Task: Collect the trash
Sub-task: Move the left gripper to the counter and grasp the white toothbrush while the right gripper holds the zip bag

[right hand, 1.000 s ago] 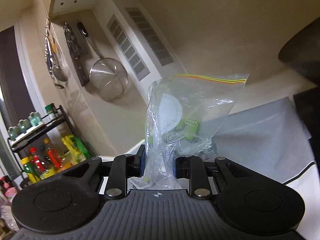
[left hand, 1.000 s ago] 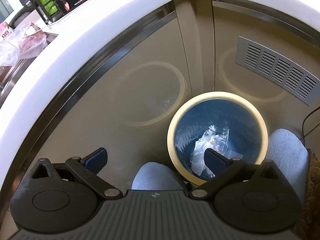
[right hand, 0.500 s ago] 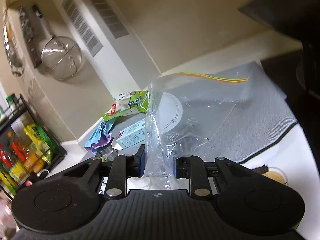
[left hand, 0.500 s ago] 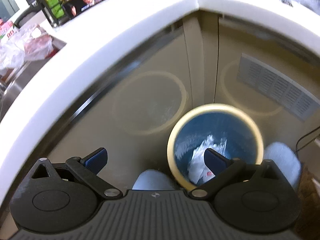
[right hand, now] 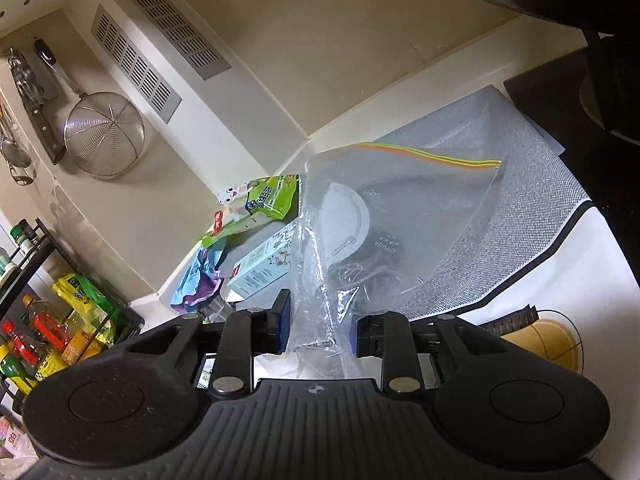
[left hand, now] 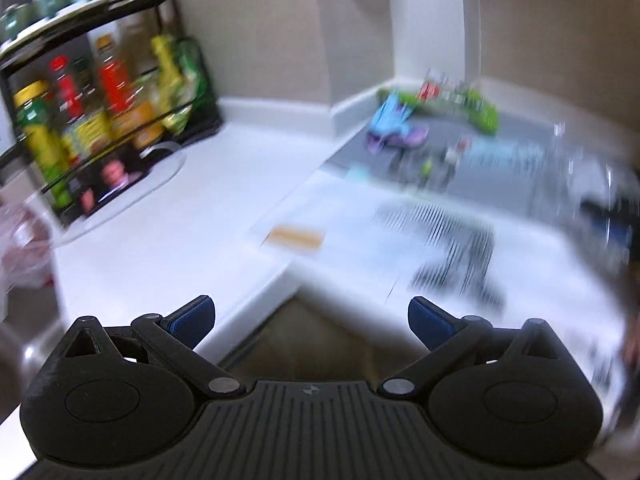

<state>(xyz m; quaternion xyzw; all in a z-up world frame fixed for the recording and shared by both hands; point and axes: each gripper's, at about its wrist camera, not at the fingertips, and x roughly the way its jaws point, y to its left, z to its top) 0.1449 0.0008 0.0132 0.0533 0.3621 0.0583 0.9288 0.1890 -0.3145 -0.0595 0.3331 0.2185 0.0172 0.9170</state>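
My right gripper (right hand: pixel 320 324) has a clear zip bag (right hand: pixel 384 216) standing between its fingers. The jaws are opening at this moment; the crumpled lower part of the bag fills the gap, and I cannot tell whether the pads still press on the plastic. The bag rises from the gripper and leans toward the right of the view. Its coloured zip strip (right hand: pixel 432 156) runs along the upper edge. Faint printed markings show on the bag's face.

Behind the bag, a grey mat (right hand: pixel 520 184) lies on the white counter (right hand: pixel 592 256). More trash sits at the far left end of the mat, against the wall:
- a green wrapper (right hand: pixel 272 196);
- a pale blue carton (right hand: pixel 260 268), just in front of the green wrapper;
- a crumpled blue and purple wrapper (right hand: pixel 200 280), beside the carton.

A metal strainer (right hand: pixel 104 132) hangs on the wall above this corner. A black rack of bottles (right hand: pixel 52 320) stands at the left edge.

My left gripper (left hand: pixel 311 320) is spread wide with nothing between its blue pads (left hand: pixel 192 316). Its view is heavily blurred. It looks over the counter corner toward the same trash pile (left hand: pixel 400 132) on the mat, with the bottle rack at the left.
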